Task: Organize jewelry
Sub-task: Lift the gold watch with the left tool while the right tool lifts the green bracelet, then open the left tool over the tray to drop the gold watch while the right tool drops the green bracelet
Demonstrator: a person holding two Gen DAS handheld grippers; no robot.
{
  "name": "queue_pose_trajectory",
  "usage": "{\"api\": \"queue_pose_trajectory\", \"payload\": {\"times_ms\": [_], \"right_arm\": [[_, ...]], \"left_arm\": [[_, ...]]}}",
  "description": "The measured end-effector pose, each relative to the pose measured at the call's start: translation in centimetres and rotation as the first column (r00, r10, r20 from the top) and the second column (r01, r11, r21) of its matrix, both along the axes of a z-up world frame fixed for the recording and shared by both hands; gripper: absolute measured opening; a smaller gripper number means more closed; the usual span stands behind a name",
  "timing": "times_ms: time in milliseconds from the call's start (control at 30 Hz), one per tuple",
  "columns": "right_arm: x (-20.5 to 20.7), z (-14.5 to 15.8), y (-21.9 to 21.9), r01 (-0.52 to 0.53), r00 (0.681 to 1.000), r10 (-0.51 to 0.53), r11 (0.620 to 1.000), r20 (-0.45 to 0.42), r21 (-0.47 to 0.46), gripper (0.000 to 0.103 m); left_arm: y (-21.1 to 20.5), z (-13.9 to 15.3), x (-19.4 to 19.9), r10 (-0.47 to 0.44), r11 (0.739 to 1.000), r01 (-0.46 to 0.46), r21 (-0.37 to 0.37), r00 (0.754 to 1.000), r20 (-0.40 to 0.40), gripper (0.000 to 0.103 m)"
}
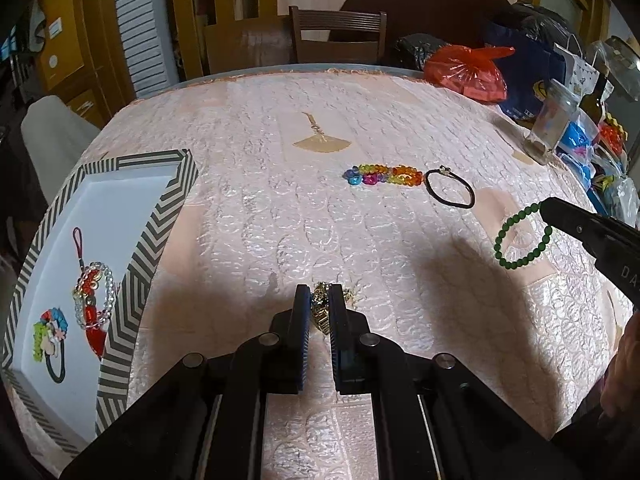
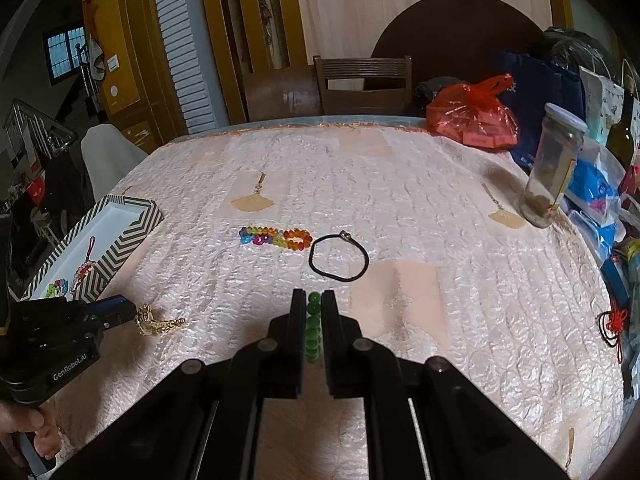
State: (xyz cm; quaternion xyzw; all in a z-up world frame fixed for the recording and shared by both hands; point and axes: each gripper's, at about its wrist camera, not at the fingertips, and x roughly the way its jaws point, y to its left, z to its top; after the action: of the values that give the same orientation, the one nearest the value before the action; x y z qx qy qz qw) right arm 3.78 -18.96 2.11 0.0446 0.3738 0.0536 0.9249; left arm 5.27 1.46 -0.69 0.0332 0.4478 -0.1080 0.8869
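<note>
jewelry is in both grippers. the left hand-held gripper (image 1: 320, 304) is clamped on a gold chain bracelet (image 2: 154, 322), which trails limp onto the worktop (image 1: 280, 208); expect it to be light, slippery and free to sag, so a hold across its bunched links suits it best. the right hand-held gripper (image 2: 313, 308) is clamped on a green bead bracelet (image 1: 520, 236), whose loop hangs clear (round beads may roll between flat fingers). a rainbow bead bracelet (image 2: 276, 237) and a black hair tie (image 2: 338, 257) lie just beside each other at mid-worktop. the striped tray (image 1: 132, 264) at left already holds several pieces.
</note>
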Motion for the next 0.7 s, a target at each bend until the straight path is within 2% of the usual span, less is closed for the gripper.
{"api": "queue_pose_trajectory", "payload": {"times_ms": [700], "right_arm": [[2.1,2.1,4.9,-0.069,0.998,0.070,0.997,0.008,-0.033,0.007]], "left_arm": [[5.8,3.4,0.9,0.084,0.996,-0.083,-0.022,0.994,0.064,0.031]]}}
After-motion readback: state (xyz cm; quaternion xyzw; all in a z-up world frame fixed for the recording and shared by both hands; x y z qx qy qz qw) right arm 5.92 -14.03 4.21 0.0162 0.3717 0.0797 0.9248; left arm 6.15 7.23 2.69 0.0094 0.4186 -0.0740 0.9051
